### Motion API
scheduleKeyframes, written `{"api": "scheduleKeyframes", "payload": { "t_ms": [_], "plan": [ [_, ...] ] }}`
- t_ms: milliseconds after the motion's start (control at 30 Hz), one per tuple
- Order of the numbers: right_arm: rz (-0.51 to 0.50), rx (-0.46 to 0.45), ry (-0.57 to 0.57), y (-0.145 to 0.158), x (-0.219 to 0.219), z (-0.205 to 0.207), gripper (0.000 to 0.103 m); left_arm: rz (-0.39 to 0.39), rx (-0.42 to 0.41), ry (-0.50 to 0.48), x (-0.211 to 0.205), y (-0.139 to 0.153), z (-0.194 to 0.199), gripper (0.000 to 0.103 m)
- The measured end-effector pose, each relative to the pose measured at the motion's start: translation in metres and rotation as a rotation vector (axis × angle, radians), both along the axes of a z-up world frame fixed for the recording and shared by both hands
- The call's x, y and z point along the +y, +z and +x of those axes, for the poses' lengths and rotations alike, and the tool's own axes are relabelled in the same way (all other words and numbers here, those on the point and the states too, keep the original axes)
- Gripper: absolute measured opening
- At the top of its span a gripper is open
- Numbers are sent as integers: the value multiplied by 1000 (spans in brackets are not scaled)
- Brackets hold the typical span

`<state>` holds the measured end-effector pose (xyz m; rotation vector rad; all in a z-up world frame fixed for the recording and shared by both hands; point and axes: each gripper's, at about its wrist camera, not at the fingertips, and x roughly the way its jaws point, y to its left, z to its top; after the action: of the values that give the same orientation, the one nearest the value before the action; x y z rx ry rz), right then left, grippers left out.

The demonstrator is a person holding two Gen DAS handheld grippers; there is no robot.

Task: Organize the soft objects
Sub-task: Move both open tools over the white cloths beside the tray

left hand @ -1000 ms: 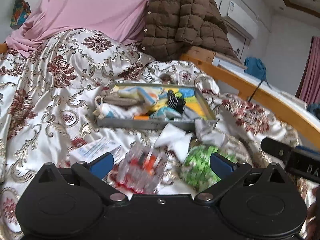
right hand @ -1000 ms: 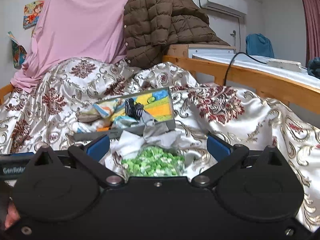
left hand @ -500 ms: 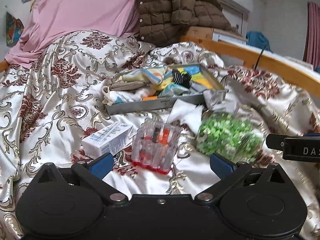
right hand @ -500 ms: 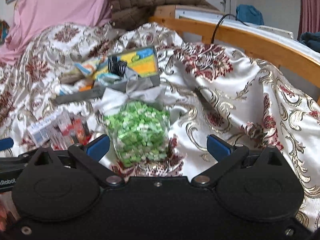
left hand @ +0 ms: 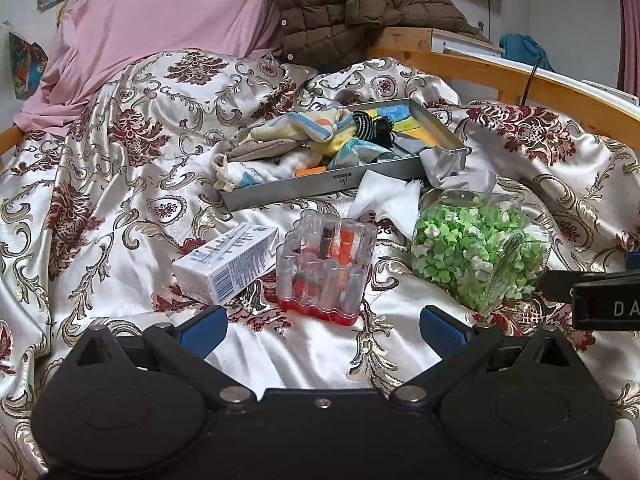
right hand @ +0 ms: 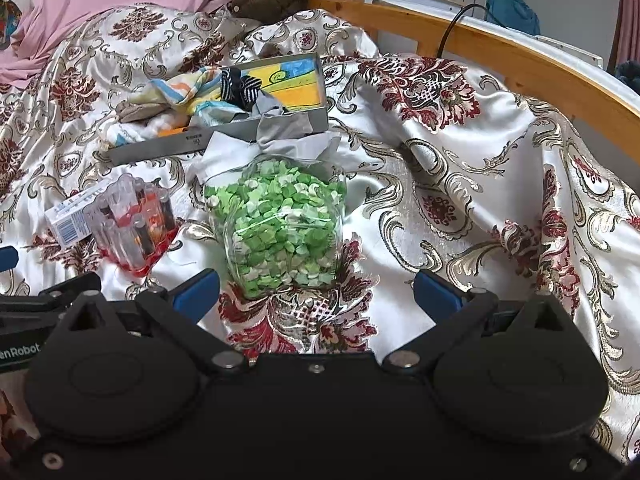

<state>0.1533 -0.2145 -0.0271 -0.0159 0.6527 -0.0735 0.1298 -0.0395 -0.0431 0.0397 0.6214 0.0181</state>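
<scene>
**Q:** Where are your claws, and what do they carry?

**A:** Both carry nothing. My left gripper (left hand: pixel 322 330) sits low centre of its view with fingers spread wide, just short of the clear case with the red base (left hand: pixel 327 267). My right gripper (right hand: pixel 316 294) is likewise agape, its blue pads (right hand: pixel 195 291) flanking the near end of the clear bag of green pieces (right hand: pixel 280 224) without touching it, as far as I can tell.

**Q:** And the soft things?

**A:** Mostly gathered already. The grey metal tray (left hand: pixel 320 190) lies on the satin bedspread (left hand: pixel 100 200) in the upper middle of the left view, and in it are a striped cloth (left hand: pixel 296 130), a black-and-white striped item (left hand: pixel 366 127), probably socks, and a small drawstring pouch (left hand: pixel 240 168) spilling over the left rim. A grey cloth (left hand: pixel 444 162) is draped over the tray's right corner, and a white cloth (left hand: pixel 384 200) lies on the bedspread just below it.

**Q:** Why half out like that?

**A:** My reading: those two are not yet sorted. They are limp, so they lie where they fall.

**Q:** The rest?

**A:** A white carton (left hand: pixel 228 264), touching or just beside the clear case, lower left of centre. Both look rigid; I judge them outside the job. The bag yields, so it may count.

**Q:** Why hold wide open?

**A:** Cloth bunches; a wide spread takes a fold in one bite. The satin is slippery and may come up with it.
</scene>
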Motion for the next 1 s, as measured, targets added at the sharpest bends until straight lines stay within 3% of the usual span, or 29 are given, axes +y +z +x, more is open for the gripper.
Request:
{"api": "scheduleKeyframes", "payload": {
  "t_ms": [500, 1000],
  "plan": [
    [-28, 37, 16, -9, 7, 16, 102, 10, 28, 52, 3, -3, 5, 102],
    [-8, -40, 20, 4, 4, 11, 102, -79, -76, 97, 12, 15, 7, 102]
  ]
}}
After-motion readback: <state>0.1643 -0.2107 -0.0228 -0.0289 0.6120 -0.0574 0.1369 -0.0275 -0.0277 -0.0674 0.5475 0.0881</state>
